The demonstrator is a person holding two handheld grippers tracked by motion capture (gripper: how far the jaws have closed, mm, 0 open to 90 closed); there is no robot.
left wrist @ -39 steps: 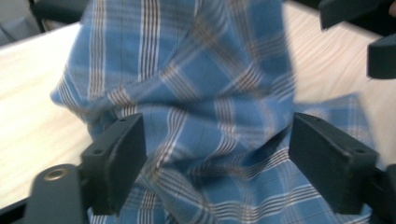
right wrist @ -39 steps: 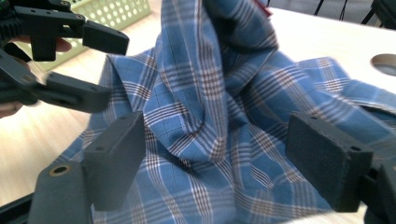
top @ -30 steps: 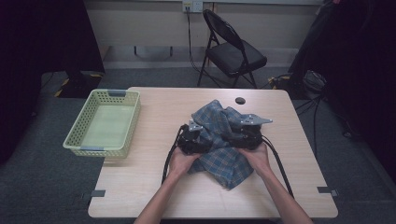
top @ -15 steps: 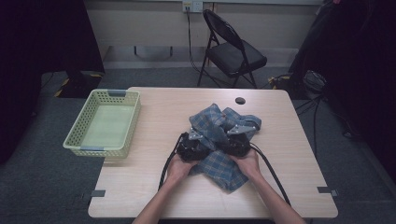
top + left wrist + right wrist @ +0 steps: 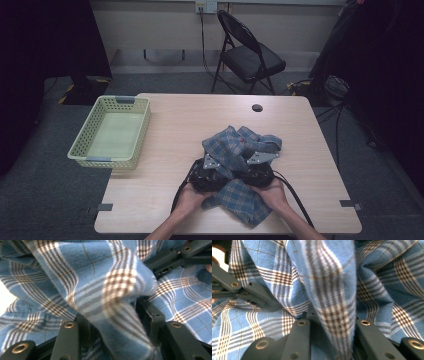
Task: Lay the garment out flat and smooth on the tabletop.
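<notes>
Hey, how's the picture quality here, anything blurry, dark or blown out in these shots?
High view: dim, dark at the edges, the plaid cloth and green basket sharp enough. Left gripper view: the cloth fold nearest the lens is soft, with a blown-out white patch at the left edge. Right gripper view: the near fold is blurred, the weave behind crisper.

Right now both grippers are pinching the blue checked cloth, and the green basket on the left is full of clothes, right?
Not quite. The basket has nothing in it, as the high view shows. The rest holds: the left gripper and the right gripper each have a fold of the cloth between their jaws.
</notes>
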